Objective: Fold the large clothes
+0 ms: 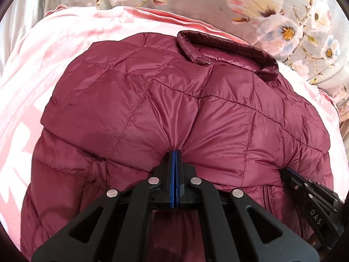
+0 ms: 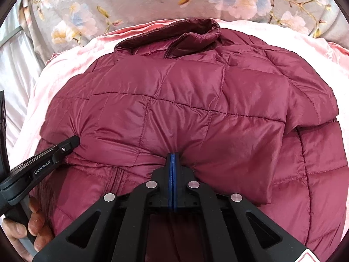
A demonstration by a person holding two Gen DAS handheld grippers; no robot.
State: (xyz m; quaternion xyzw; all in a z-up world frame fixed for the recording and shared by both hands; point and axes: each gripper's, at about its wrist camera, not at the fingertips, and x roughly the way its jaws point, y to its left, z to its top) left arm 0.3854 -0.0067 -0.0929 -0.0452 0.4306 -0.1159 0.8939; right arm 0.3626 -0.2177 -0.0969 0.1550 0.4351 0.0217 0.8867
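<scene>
I hold the dark red jacket (image 1: 165, 100) in the middle of the frame with both tools: my left gripper (image 1: 175, 152) and my right gripper (image 2: 173, 154) each have jaws pressed together on a pinch of its near edge. It lies on a pink blanket (image 1: 43, 65) on the bed. The cloth is smooth and puffy, so I think it may slip out, or the fold may spring open. I see no containers.

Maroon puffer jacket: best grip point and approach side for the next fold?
Probably the near folded edge of the jacket, from the hem side opposite the collar. Left gripper and right gripper are shut on pinched quilting there; it bunches easily and lies flat on the pink blanket.
</scene>
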